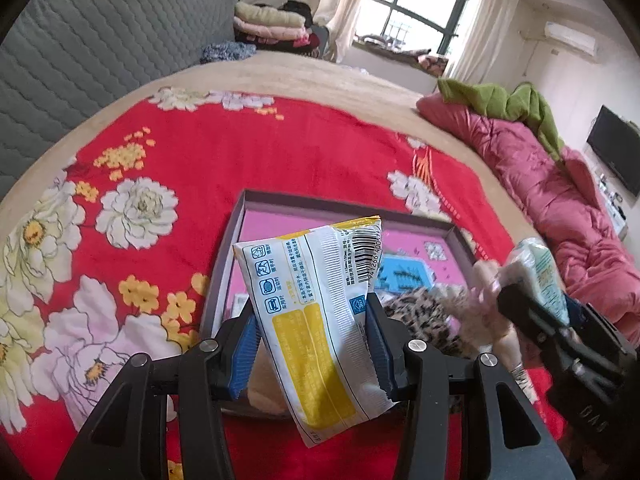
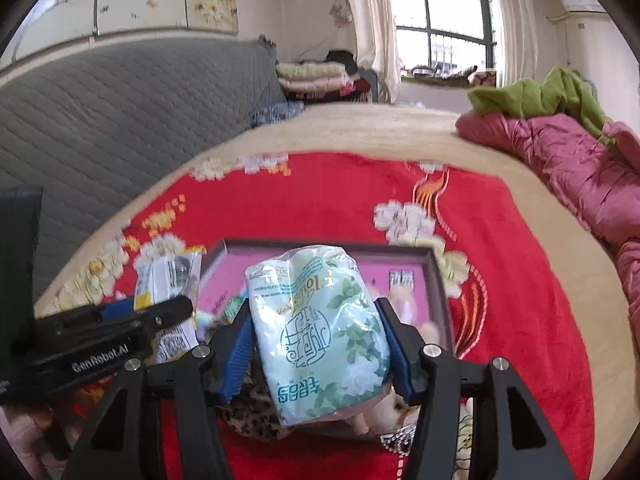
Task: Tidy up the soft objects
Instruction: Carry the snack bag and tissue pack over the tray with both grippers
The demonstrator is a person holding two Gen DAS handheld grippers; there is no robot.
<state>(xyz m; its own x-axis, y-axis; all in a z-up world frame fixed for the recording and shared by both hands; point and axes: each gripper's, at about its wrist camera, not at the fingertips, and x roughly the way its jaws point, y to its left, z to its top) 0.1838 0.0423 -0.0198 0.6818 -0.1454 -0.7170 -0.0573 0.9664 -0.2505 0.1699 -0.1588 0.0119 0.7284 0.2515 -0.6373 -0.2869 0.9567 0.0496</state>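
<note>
- Red floral blanket point(image 1: 208, 152) on bed, bare left & beyond the tray point(image 1: 244, 200).
- L gripper point(image 1: 312, 320) clamps yellow-white packet point(image 1: 316, 300) over tray's near-left rim.
- R gripper point(image 2: 320, 344) clamps green tissue pack point(image 2: 324, 328) above tray's near edge.

Daylight from window point(image 1: 416, 12) at upper centre, glass blown out; room evenly bright; strong fisheye bending, black vignette in corners; motion blur at right edge, bedspread point(image 2: 320, 200) smeared

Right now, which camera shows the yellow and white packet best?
The left wrist view: the yellow and white packet fills the centre, print and barcode sharp. In the right wrist view it sits at the left, blurred and partly hidden behind the left gripper.
</note>
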